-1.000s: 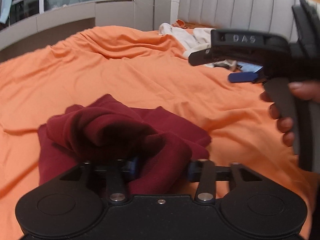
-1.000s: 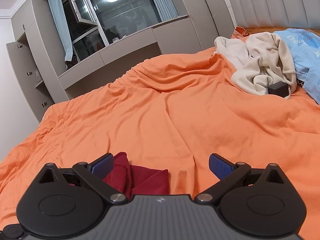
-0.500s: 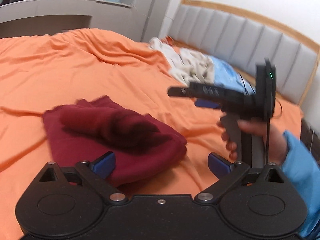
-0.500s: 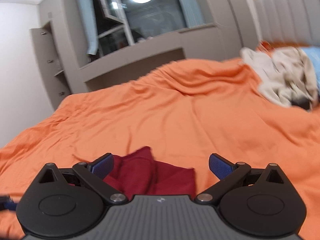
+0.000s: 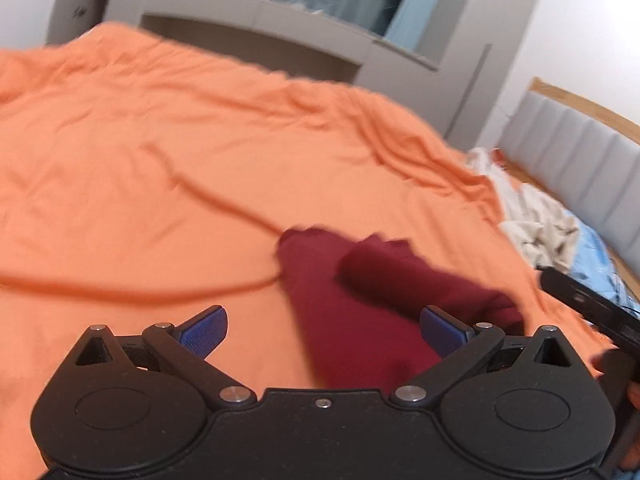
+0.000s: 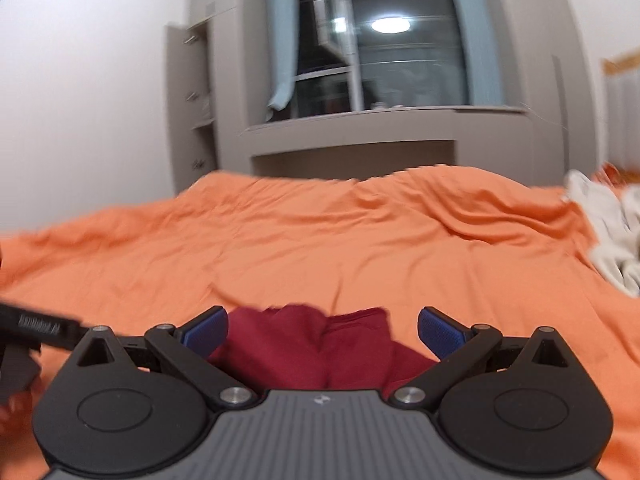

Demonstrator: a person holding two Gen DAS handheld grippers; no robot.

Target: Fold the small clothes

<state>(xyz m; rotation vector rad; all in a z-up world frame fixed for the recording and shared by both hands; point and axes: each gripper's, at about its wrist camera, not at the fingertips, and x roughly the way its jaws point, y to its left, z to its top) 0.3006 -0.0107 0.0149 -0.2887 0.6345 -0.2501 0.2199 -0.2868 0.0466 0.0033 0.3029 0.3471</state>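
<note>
An orange bedspread (image 6: 320, 240) covers a wide bed and fills most of both views, rumpled into long creases. Behind its far edge runs a grey built-in cabinet wall (image 6: 360, 128) with a dark window (image 6: 400, 48), pale blue curtains and an open cupboard door at the left; a ceiling lamp reflects in the glass. Only the left wrist view shows the padded grey headboard (image 5: 580, 148) with its wooden rim at the bed's right end, and a light blue garment (image 5: 596, 256) lying before it. A heap of cream clothes (image 5: 536, 228) sits near that same end; the right wrist view catches just its edge (image 6: 608, 232).

The dark red garment (image 5: 372, 300) lies bunched on the bedspread near the front edge, partly folded over itself into a thick roll, well apart from the cream heap. In the right wrist view it lies (image 6: 320, 344) directly ahead, low between the fingers.

The left gripper (image 5: 323, 330) is spread wide and grasps nothing; the red cloth lies beyond and between its blue pads without being pinched. The right gripper (image 6: 323, 330) also stands released, pads clear of the cloth. Each view shows the other tool's black body at its margin.
</note>
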